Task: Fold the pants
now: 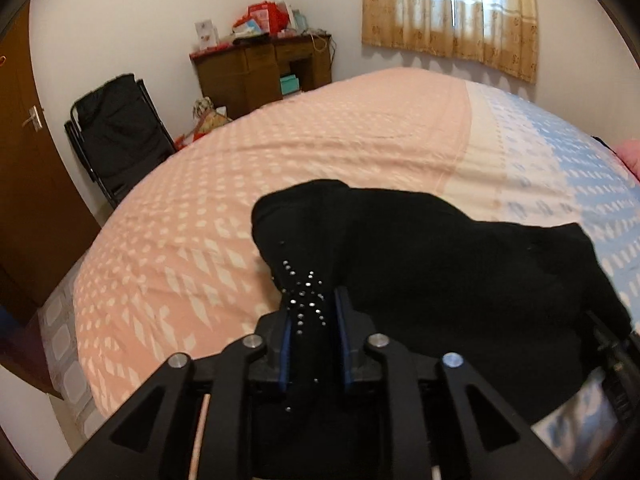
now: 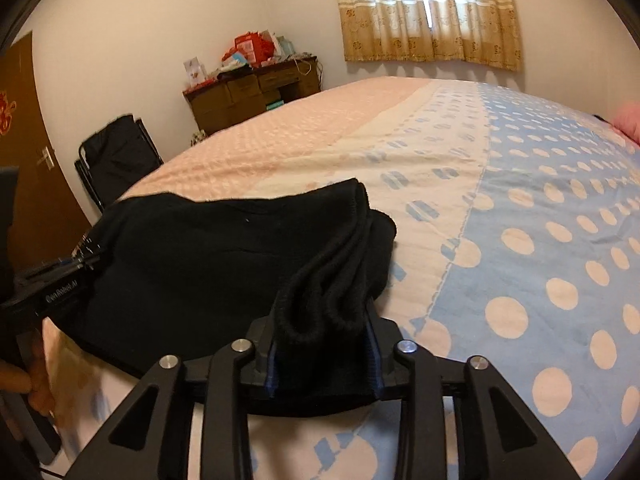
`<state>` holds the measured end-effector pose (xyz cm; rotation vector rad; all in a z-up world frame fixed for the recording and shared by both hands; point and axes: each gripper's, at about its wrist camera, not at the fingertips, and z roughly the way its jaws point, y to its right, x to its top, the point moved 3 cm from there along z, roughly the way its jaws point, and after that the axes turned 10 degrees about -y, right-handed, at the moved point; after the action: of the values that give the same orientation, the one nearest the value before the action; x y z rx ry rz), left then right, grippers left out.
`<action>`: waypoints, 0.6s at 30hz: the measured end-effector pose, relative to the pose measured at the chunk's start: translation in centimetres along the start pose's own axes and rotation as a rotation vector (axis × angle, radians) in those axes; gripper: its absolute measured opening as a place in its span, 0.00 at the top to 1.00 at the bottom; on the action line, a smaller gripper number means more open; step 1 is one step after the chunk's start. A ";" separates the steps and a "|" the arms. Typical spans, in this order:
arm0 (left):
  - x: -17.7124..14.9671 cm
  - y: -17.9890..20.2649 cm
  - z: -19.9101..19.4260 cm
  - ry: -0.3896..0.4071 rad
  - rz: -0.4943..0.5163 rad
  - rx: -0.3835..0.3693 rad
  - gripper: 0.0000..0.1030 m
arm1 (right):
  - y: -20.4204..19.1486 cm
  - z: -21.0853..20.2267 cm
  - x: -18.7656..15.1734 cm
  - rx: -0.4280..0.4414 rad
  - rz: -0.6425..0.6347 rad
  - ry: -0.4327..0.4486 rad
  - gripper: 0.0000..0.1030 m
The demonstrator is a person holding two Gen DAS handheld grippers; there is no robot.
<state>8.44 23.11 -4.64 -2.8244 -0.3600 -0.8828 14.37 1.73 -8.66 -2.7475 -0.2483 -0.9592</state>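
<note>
The black pants [image 1: 420, 264] are lying folded on the near bed [image 1: 320, 152]; the left gripper [image 1: 313, 344] and right gripper [image 2: 323, 360] are loosely holding bunched edges, which may be slipping and unfolding.

Both wrist cams sit low and close behind their claws, facing across the bed [image 1: 320, 140] (both catch the curtained window [image 2: 428, 12]).

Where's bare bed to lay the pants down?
Free: the pink stretch of the bed beyond the black pants, toward the wooden desk, and the blue dotted stretch to their right. Crowded: the near edge, where the left gripper and right gripper hold the bunched fabric.
</note>
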 end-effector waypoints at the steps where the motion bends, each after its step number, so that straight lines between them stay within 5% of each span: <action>1: 0.0 0.2 0.1 0.006 0.012 0.015 0.73 | 0.1 0.0 0.0 0.001 0.003 -0.002 0.60; 6: 0.0 -0.5 -0.5 0.022 0.028 0.048 0.57 | 1.7 -1.4 -0.4 0.024 0.046 -0.003 0.47; 11: -0.4 -2.8 -2.0 0.053 0.020 0.129 0.27 | 2.7 -5.5 -1.2 -0.042 0.134 0.075 0.47; 16: -0.8 -4.1 -3.0 0.053 -0.040 0.133 0.23 | 0.0 -8.2 -0.4 -0.136 0.028 0.182 0.62; 18: -0.9 -3.9 -3.3 0.052 -0.048 0.126 0.23 | -1.5 -8.8 -0.1 -0.153 -0.038 0.216 0.79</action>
<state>4.90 26.00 -2.15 -2.6832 -0.4613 -0.9082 8.76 0.84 -1.75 -2.7509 -0.1980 -1.3260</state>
